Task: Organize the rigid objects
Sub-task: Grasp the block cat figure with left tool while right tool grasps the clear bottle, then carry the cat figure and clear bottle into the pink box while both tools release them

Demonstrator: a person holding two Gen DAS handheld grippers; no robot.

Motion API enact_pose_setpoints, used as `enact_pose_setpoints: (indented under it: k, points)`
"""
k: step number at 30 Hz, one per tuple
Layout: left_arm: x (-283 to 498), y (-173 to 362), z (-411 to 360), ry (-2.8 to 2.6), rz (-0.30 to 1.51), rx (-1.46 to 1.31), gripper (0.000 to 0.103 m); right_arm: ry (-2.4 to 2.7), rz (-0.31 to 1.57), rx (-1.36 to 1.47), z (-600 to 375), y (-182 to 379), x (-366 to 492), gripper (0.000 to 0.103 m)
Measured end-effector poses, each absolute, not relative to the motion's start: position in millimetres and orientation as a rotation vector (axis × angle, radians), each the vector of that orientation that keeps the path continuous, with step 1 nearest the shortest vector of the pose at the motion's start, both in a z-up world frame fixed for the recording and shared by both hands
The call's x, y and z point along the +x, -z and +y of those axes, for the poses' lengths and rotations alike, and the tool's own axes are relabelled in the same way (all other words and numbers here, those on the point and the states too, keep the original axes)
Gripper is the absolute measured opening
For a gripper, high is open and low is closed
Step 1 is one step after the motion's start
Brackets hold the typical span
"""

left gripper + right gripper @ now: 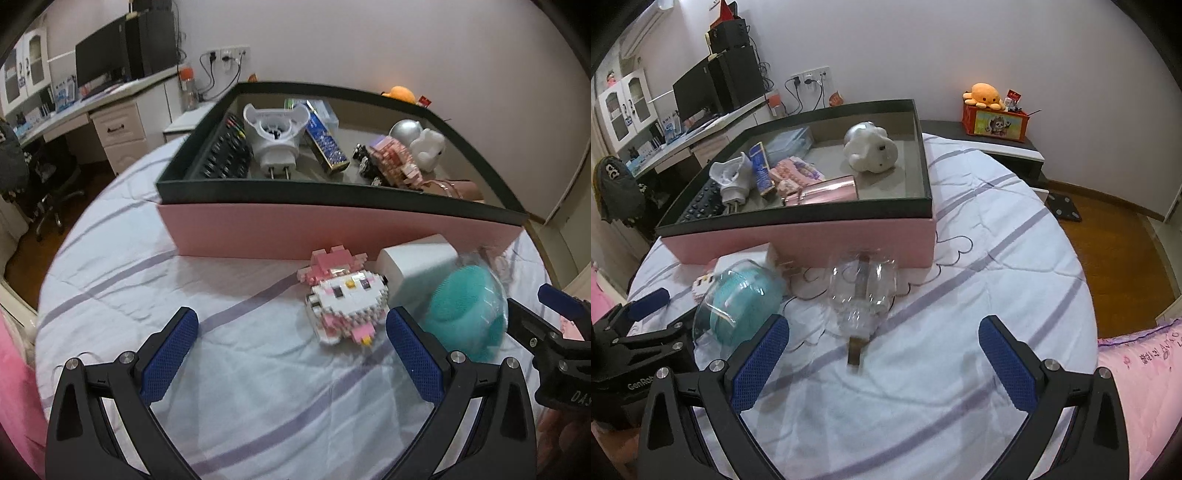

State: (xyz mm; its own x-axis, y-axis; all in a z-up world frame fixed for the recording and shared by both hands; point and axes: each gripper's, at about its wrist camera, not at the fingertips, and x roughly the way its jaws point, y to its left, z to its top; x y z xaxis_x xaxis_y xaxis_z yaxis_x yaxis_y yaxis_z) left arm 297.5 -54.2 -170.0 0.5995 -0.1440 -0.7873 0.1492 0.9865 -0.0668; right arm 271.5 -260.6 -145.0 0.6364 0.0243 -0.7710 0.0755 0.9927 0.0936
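A pink box with a dark rim (pixel 343 230) (pixel 798 240) stands on the striped bedsheet and holds several items. In front of it lie a pink-and-white brick figure (pixel 345 299), a white cube (pixel 413 264), a teal bristled brush under a clear dome (pixel 467 314) (pixel 738 306), and a clear glass piece with a brown stick (pixel 862 291). My left gripper (pixel 291 350) is open and empty, just short of the brick figure. My right gripper (pixel 882 354) is open and empty, just short of the glass piece.
Inside the box are a black keyboard (pixel 223 155), a white plug adapter (pixel 275 136), a blue pack (pixel 327 142), a white figure (pixel 870 147) and a pink case (pixel 823 192). A desk with a monitor (pixel 698 92) stands at the left. A nightstand with an orange plush (pixel 984 96) is at the back right.
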Motion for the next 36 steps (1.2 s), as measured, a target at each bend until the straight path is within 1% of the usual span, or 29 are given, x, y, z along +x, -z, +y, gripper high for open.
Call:
enact_pose_setpoints:
  k: [4,5,6,7,8,11,12,18,20,21,23,30,36]
  points:
    - [305,174,-60,0.181,0.923,-0.007,0.103,0.038,0.889,0.126,-268,152,281,0.094]
    - [306,175,-61,0.181,0.924,-0.002,0.102,0.032,0.894,0.135,-270,154,283,0.090]
    - [307,175,-62,0.176,0.922,0.004,0.099,0.027,0.900,0.134,-271,156,284,0.084]
    - [307,175,-61,0.181,0.918,-0.006,0.094,0.015,0.905,0.131,-270,157,285,0.081]
    - [307,174,-59,0.184,0.915,-0.017,0.091,0.004,0.907,0.126,-269,158,286,0.075]
    - [307,172,-49,0.178,0.907,-0.032,0.076,-0.012,0.913,0.096,-262,159,288,0.068]
    - [308,172,-46,0.170,0.904,-0.033,0.071,-0.013,0.917,0.092,-261,160,289,0.068]
    - [316,174,-55,0.162,0.902,0.024,0.071,-0.016,0.922,0.086,-259,161,294,0.066]
    - [318,174,-56,0.171,0.899,0.023,0.064,-0.014,0.908,0.082,-260,163,297,0.065]
    - [318,173,-55,0.177,0.896,0.015,0.060,-0.008,0.904,0.079,-260,163,298,0.062]
    - [317,173,-51,0.192,0.896,-0.001,0.059,0.005,0.896,0.066,-260,163,297,0.053]
    - [301,166,-39,0.212,0.877,-0.032,0.059,-0.001,0.872,0.099,-265,155,280,0.053]
    - [284,146,-27,0.209,0.837,-0.031,0.059,-0.007,0.829,0.108,-268,132,266,0.053]
